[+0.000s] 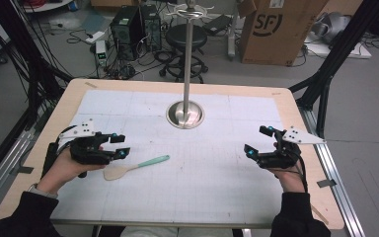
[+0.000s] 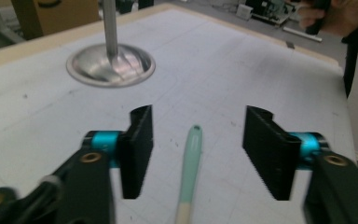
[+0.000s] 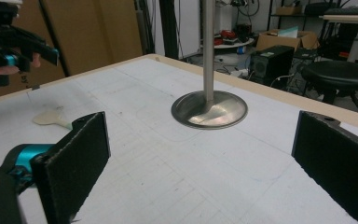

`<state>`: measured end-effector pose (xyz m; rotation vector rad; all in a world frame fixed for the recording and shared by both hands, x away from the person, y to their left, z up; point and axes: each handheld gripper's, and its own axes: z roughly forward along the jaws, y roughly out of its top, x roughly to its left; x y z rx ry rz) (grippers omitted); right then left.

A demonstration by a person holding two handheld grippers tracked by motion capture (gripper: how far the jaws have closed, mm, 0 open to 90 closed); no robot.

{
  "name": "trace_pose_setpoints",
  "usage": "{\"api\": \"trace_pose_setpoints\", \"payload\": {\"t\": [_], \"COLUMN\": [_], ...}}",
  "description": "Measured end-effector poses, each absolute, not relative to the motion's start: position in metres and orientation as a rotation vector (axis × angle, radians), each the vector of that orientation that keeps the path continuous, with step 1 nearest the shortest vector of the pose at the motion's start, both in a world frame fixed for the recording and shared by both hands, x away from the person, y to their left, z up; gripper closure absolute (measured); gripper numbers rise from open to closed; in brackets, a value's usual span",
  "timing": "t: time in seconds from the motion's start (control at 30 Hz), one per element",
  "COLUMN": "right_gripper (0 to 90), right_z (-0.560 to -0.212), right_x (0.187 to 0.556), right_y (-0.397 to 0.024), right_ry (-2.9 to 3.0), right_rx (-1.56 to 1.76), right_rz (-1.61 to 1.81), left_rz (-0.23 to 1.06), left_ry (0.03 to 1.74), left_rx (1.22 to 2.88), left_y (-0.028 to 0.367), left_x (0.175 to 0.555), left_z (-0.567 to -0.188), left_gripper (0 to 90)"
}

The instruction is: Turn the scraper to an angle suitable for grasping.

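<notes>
Left claw [image 1: 119, 146] stands spread, pads clear of the spatula [image 1: 134, 167], which lies flat on the tabletop [image 1: 187, 192] just below it, mint handle pointing to 2 o'clock, pale blade at 8 o'clock. A metal stand [image 1: 185, 114] rises at 12 o'clock of the tabletop's centre. Right claw [image 1: 256, 141] at 3 o'clock is spread wide, holding nothing, well apart from the spatula.

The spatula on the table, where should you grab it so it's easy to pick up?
Grab the spatula by its thin mint-green handle, not the wide flat blade, which lies flush on the mat. The handle is narrow and straight, so the jaws fit across it. Come from above with the left hand-held gripper, which hangs open over the handle, one jaw on each side.
</notes>
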<state>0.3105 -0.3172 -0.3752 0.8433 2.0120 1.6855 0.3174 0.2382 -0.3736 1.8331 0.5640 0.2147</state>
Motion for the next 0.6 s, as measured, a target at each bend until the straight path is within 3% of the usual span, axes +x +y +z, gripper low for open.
{"api": "trace_pose_setpoints", "payload": {"t": [0.13,0.6], "right_gripper": [3.3,3.3], "right_z": [-0.375,-0.376], "right_x": [0.311,0.311], "right_y": [-0.318,-0.318], "right_ry": [2.012,2.012], "right_rx": [0.843,0.844], "right_rz": [1.684,1.688], "left_rz": [0.273,0.217], "left_ry": [0.537,0.430], "left_rx": [1.843,2.016], "left_y": [0.237,0.223], "left_x": [0.317,0.326], "left_z": [-0.367,-0.352], "left_gripper": [18.4,14.9]}}
